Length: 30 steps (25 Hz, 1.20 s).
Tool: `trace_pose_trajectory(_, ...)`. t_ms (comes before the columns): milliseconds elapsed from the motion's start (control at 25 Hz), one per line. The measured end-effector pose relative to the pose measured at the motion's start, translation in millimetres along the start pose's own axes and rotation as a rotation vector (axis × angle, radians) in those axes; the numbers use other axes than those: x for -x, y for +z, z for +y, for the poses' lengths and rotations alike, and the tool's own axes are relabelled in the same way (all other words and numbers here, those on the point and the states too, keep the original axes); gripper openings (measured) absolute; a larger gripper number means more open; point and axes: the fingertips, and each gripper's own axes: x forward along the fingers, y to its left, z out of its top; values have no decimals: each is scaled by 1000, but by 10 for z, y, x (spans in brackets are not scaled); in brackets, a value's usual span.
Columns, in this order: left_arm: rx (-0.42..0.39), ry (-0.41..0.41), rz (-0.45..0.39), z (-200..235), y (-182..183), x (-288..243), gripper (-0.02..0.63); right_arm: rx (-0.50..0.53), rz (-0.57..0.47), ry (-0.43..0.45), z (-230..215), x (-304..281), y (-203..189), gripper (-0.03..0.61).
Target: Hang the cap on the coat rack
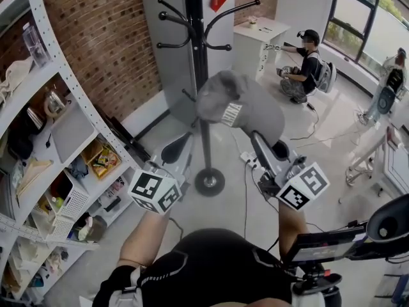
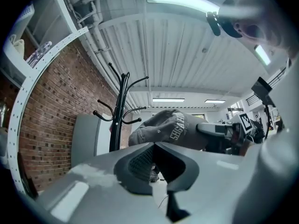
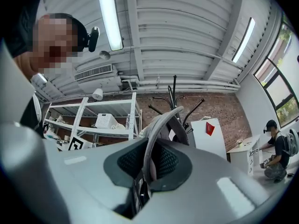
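Observation:
A grey cap (image 1: 239, 107) with white lettering hangs in the air in front of the black coat rack (image 1: 195, 43), at about the height of the pole's middle. My right gripper (image 1: 270, 143) is shut on its brim from below right; in the right gripper view the brim (image 3: 159, 129) runs between the two pads of that gripper (image 3: 149, 164). My left gripper (image 1: 179, 151) is lower left of the cap, open and holding nothing. In the left gripper view the cap (image 2: 173, 129) and rack (image 2: 119, 111) lie beyond that gripper (image 2: 156, 164).
White shelving (image 1: 64, 107) full of items lines the left wall. A grey panel (image 1: 166, 31) and a white cabinet (image 1: 262, 37) stand behind the rack. The rack's round base (image 1: 209, 181) sits on the floor with cables nearby. A person (image 1: 307, 69) crouches at the back right.

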Motion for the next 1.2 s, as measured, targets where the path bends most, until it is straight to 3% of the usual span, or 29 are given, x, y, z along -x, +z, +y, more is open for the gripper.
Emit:
trace_pose_trajectory(800, -39, -183, -63, 305, 554, -436, 5, 75, -125, -99, -61, -419, 672, 29)
trace_pose_trajectory(1200, -75, -171, -77, 302, 828, -745, 5, 110, -190, -22, -220, -522, 1155, 29)
